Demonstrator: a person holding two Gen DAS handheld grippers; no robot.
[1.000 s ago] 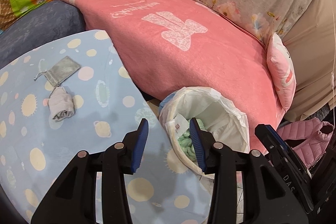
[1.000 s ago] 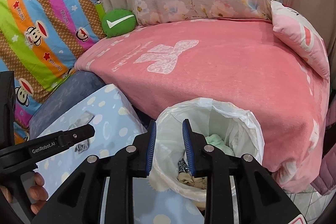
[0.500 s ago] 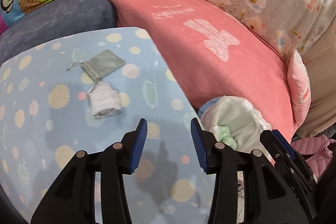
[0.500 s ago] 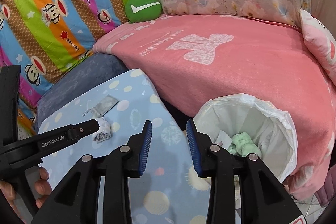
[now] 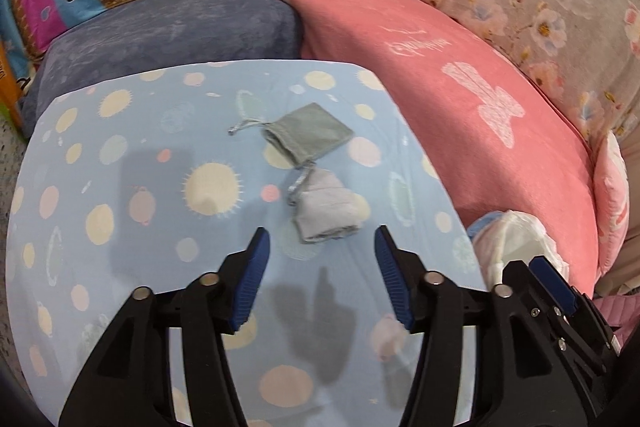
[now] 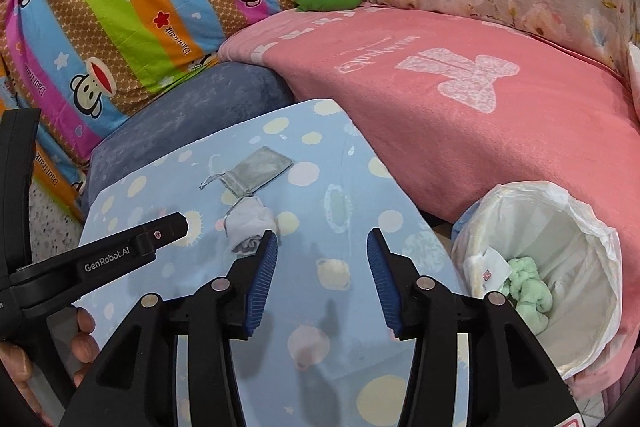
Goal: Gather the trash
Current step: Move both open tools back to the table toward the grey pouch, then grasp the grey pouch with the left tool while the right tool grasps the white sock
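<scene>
STEP: reach for next trash | L tool (image 5: 322,259) & R tool (image 6: 318,263) jaws just widened, empty | crumpled wipe (image 5: 328,213) on counter (image 5: 120,187), just ahead of L tool | drawstring pouch (image 5: 308,137) beyond | NEXT: prob. lower L tool astride wipe, clamp.

Both grippers are black plastic frames with ribbed blue pads and round silver screws at the pivots. The left gripper (image 6: 136,251) carries white "GenRobot.AI" lettering. At seven o'clock, bare fingers (image 6: 86,343) wrap its handle; any sleeve seems out of view.
</scene>
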